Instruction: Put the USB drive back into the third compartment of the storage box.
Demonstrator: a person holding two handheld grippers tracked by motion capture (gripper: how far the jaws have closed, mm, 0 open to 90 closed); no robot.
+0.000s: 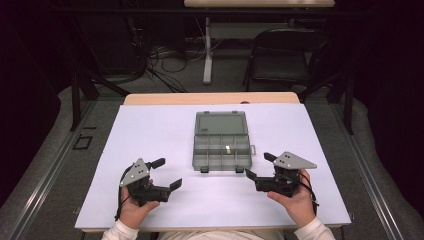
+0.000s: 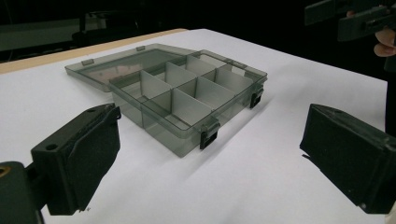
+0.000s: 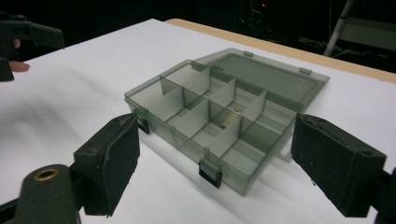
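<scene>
Organizer box sat at frame centre on the white table, lid folded flat behind it. Nearest the lower edge, the left gripper and right gripper flanked it at lower left and lower right, both jaws spread wide and empty. One middle compartment held a small pale item.

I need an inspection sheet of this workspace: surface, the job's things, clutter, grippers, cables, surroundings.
Surface: white table top, wooden edge at the far side.
Job's things: grey compartment box lies open, lid flat behind it; one small pale item in a middle compartment, too small to identify.
Clutter: nothing seen.
Grippers: left gripper open, empty, near left of the box; right gripper open, empty, near right of the box.
Cables: a black cable trails from the left gripper; more lie on the floor beyond.
Surroundings: dark room, folding chair, second table.
</scene>
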